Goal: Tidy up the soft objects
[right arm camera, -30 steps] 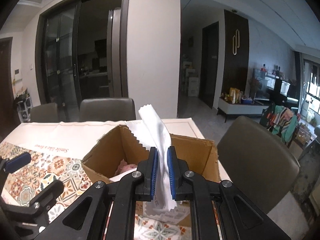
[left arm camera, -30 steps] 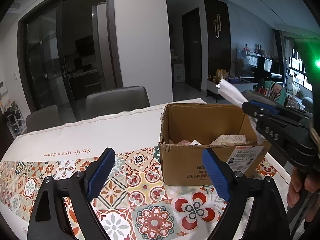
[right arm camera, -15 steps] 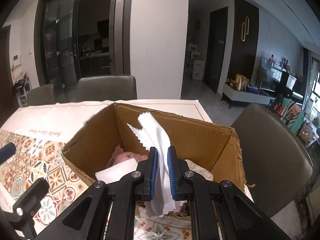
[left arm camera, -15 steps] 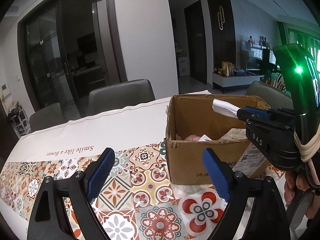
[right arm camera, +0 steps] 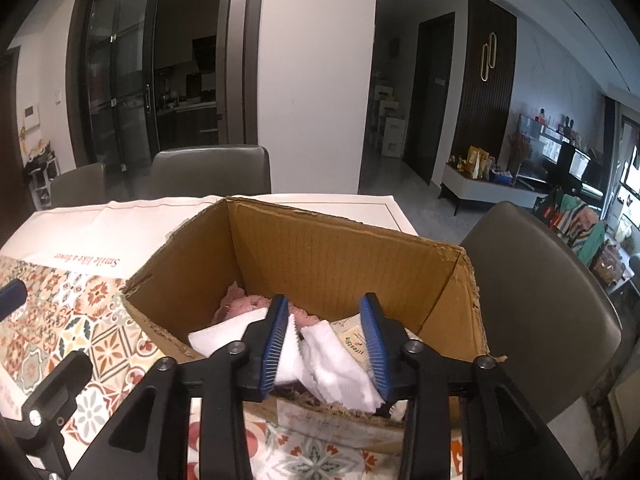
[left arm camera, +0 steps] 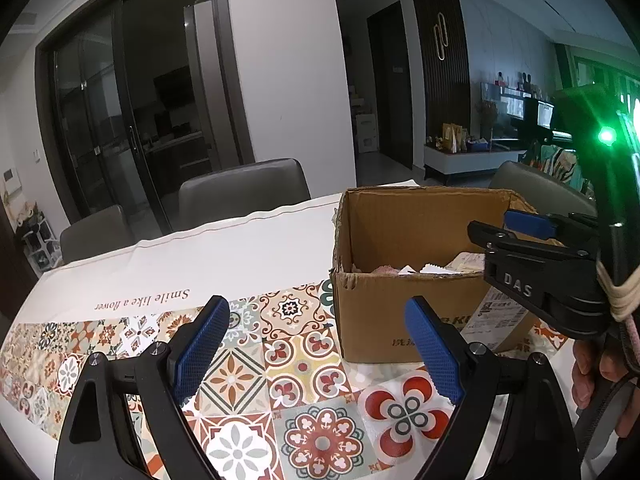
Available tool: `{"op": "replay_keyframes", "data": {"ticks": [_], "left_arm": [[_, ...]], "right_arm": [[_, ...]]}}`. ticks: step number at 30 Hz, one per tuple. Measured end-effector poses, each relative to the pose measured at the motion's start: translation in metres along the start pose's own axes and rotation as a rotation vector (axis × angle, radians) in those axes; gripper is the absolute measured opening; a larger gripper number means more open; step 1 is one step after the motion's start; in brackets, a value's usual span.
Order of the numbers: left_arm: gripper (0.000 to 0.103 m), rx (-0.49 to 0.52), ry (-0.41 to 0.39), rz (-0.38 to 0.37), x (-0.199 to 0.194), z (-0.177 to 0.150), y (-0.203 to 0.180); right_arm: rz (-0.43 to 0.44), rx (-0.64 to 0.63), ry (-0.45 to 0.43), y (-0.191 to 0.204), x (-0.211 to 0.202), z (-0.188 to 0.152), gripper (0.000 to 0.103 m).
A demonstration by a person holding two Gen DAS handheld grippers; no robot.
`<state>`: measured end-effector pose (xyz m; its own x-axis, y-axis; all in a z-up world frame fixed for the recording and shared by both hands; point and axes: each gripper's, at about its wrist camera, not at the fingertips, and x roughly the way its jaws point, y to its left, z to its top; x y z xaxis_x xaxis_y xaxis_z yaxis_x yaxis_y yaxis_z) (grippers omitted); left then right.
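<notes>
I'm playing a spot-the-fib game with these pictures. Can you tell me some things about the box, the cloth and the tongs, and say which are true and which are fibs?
1. The cardboard box stands on a tablecloth with colourful tile patterns. True.
2. The white cloth is squeezed tight in the right tongs. False: those jaws are opening, and the cloth lies loose between them over the box's near edge.
3. The left tongs hold a pink towel. False: they are wide open with nothing in them.
4. Something pink lies inside the box. True.
5. The box has a lid shut on top. False: its top is open.
</notes>
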<state>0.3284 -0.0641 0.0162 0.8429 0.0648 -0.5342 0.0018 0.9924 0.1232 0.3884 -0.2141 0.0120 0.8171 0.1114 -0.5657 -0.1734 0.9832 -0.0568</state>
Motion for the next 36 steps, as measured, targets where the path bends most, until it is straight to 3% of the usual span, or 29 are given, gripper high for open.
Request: {"op": "replay_keyframes", "data": {"ticks": [11,15,20,24,36], "left_arm": [[0.091,-0.011,-0.052,-0.019,-0.045,-0.004,0.009],[0.091,-0.019,-0.076,-0.031,-0.066,-0.004,0.01],[0.091,-0.026,-0.106,-0.04,-0.093,-0.005,0.012],[0.093,-0.026,-0.133,-0.045,-0.115,-0.009,0.013],[0.099,-0.028,-0.206,-0.033,-0.175,-0.037,0.023]], "right_arm": [[-0.041,0.042,-0.068,0.003,-0.066,-0.014,0.042],[-0.058,0.062,-0.096,0.005,-0.097,-0.026,0.053],[-0.086,0.07,-0.124,0.008,-0.131,-0.039,0.053],[-0.101,0.105,-0.157,0.01,-0.159,-0.048,0.062],[-0.164,0.131,-0.227,0.027,-0.232,-0.078,0.074]]}}
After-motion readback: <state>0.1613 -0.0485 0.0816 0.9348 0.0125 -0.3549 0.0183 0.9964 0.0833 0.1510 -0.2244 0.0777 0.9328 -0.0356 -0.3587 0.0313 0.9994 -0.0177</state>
